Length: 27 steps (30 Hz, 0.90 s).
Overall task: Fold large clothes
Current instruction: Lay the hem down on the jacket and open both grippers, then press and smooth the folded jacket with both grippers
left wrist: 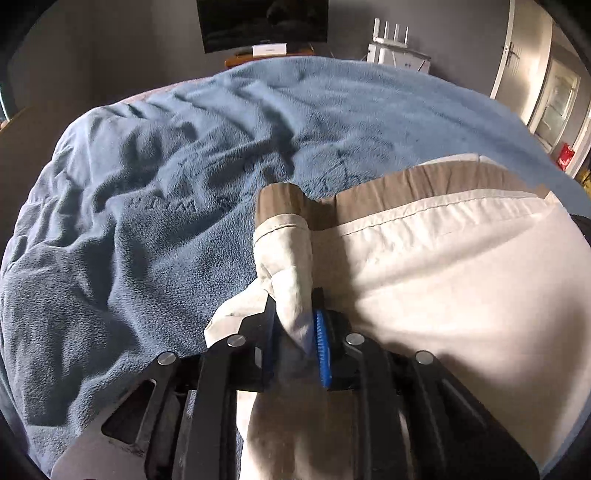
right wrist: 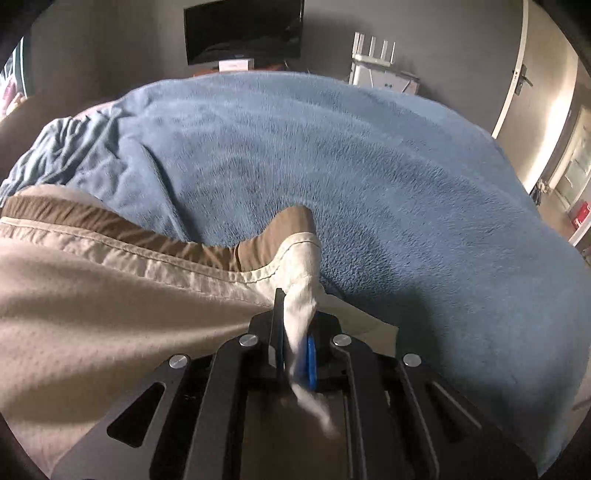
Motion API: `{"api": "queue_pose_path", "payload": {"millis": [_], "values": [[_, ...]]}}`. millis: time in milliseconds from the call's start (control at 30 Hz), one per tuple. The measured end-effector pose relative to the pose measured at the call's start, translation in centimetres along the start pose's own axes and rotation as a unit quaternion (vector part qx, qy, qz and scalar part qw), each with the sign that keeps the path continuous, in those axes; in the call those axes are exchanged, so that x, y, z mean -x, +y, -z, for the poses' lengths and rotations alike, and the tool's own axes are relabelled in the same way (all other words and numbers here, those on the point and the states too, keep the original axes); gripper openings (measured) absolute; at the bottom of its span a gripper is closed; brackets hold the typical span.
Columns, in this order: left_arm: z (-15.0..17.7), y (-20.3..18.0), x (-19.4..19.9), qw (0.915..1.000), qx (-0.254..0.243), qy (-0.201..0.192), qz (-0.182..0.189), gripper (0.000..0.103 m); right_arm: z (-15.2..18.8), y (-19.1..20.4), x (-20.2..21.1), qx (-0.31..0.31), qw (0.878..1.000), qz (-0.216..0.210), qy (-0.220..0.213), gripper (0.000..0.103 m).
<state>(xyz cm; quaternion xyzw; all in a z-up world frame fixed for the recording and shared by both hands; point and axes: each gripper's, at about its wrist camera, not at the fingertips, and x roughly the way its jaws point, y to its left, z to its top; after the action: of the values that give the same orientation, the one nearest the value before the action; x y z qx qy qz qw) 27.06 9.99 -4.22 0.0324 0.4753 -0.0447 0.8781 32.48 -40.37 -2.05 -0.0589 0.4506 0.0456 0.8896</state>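
Two handheld grippers each pinch a corner of a large cream-white cotton garment with a brown inner band along its hem (left wrist: 424, 266), lying on a bed covered by a rumpled blue fleece blanket (left wrist: 155, 206). The left gripper (left wrist: 295, 332) has its black jaws with blue ribbed pads clamped on a bunched twist of the cloth at the garment's left corner. The right gripper (right wrist: 293, 328) is closed tight on a thinner wad of the same cloth at the right corner. The hem stretches between them, near the bed's close edge. A dark flat television (left wrist: 262, 22) hangs on the far wall.

The risk, as I judge it, lies in the grips: each holds only a small pinch near the edge, so a sharp lift or uneven pull could slide the cloth free, or drag the fleece blanket up and spoil the fold.
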Motion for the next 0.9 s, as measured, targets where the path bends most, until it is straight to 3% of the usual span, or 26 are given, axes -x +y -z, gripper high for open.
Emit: {"api": "queue_pose_path", "payload": {"millis": [167,233,267,300,333,367,400,533,633,733,900], "values": [[0.2,-0.4,0.2,0.9997,0.001,-0.011,-0.021,0.027,0.4,0.5,-1.3,0.002,1.0,0.004,0.021,0.014],[0.5,-0.4,0.6,0.9992,0.004,-0.019,-0.035,0.036,0.7,0.4,-0.7,-0.003,1.0,-0.001,0.019,0.015],[0.7,-0.2,1.0,0.9988,0.011,-0.023,-0.043,0.047,0.8,0.4,-0.4,-0.008,1.0,-0.005,0.018,0.017],[0.8,-0.1,1.2,0.9983,0.016,-0.025,-0.05,0.064,1.1,0.1,0.3,-0.016,1.0,-0.004,0.017,0.027],[1.0,0.1,1.6,0.9972,0.024,-0.025,-0.066,0.075,1.4,-0.2,1.1,-0.027,1.0,0.004,0.015,0.049],[1.2,0.2,2.2,0.9965,0.029,-0.031,-0.072,0.086,1.7,-0.5,1.8,-0.037,0.999,0.009,0.013,0.061],[1.5,0.2,2.9,0.9963,0.032,-0.04,-0.069,0.089,2.2,-0.7,3.2,-0.051,0.999,0.0,0.002,0.067],[2.5,-1.3,7.0,0.9947,0.033,-0.08,-0.055,0.095,4.3,0.0,8.5,-0.06,0.997,-0.028,-0.028,0.073],[3.3,-3.4,9.8,0.9936,0.031,-0.108,-0.015,0.096,5.7,1.7,12.1,-0.041,0.997,-0.053,-0.049,0.082],[4.2,-5.9,11.9,0.992,0.024,-0.123,0.019,0.096,7.6,4.2,15.0,-0.017,0.995,-0.073,-0.065,0.085],[6.7,-9.3,13.5,0.9912,0.014,-0.125,0.04,0.096,9.8,7.6,17.1,0.015,0.994,-0.091,-0.059,0.086]]}}
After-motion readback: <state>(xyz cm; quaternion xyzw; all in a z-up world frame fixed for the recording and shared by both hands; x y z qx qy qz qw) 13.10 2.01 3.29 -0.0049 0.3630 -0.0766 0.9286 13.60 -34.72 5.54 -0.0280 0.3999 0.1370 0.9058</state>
